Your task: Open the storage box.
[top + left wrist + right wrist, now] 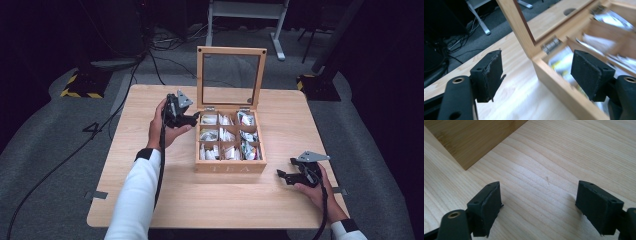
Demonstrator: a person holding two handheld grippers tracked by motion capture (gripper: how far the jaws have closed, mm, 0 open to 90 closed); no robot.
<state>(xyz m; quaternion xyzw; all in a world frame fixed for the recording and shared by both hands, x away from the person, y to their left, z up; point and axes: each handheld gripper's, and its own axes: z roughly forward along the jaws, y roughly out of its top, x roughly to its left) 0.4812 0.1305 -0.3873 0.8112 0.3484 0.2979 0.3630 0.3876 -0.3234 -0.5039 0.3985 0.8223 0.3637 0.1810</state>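
The left tongs (pixel 192 118) stand apart with nothing between them, poised at the tea box's (pixel 230 167) back left corner, likely to reach its packets. The right tongs (pixel 283 176) rest apart near the surface's (pixel 150 200) right edge (idle). The wooden box sits mid-surface, glass lid (pixel 230 77) upright, nine compartments of tea bags (pixel 224 135).

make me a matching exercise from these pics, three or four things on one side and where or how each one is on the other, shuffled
1. lid
2. left gripper
3. right gripper
4. tea bags

a. low over the table, right of the tea box
b. standing upright
c. lying in the compartments
d. at the box's left rear corner

Pairs: 1-b, 2-d, 3-a, 4-c
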